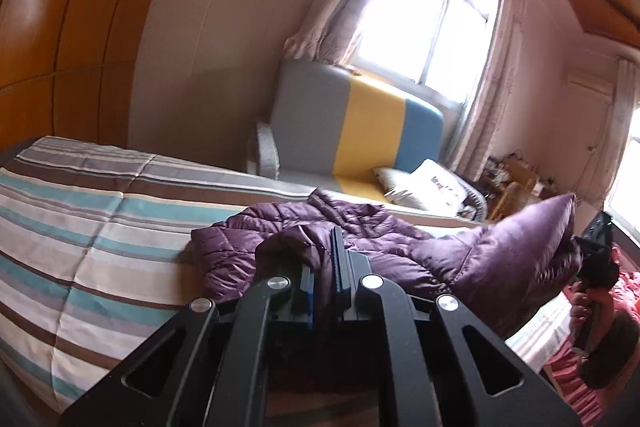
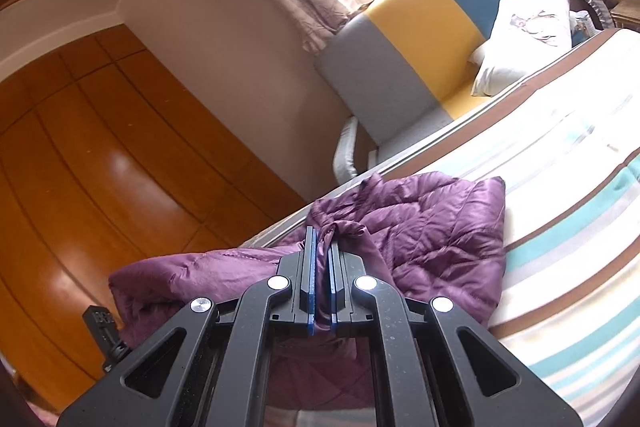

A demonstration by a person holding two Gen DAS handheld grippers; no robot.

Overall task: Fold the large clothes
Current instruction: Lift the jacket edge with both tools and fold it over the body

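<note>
Purple quilted jacket [image 1: 360, 239] heaped on striped bed [image 1: 80, 227] w/ both edges lifted: left gripper [image 1: 334, 267] and right gripper [image 2: 322, 267] each clamped on a fabric pinch; likely light, soft, slippery, so grip at hems/seams

From my left wrist camera, the black frame of the left tongs [image 1: 334, 263] covers the near part of the purple jacket [image 1: 360, 227], so I cannot see how much fabric sits between the blue pads, and the hand [image 1: 588, 303] with the right tongs [image 1: 596, 255] is squeezed against the right edge, dark and partly cut off. The clutter on the small shelf [image 1: 512, 179] by the window is too small and washed out for me to name. From the right wrist camera, the jacket's lower end disappears under the tongs' frame, and the bed [image 2: 580, 227] runs off the right edge.
</note>
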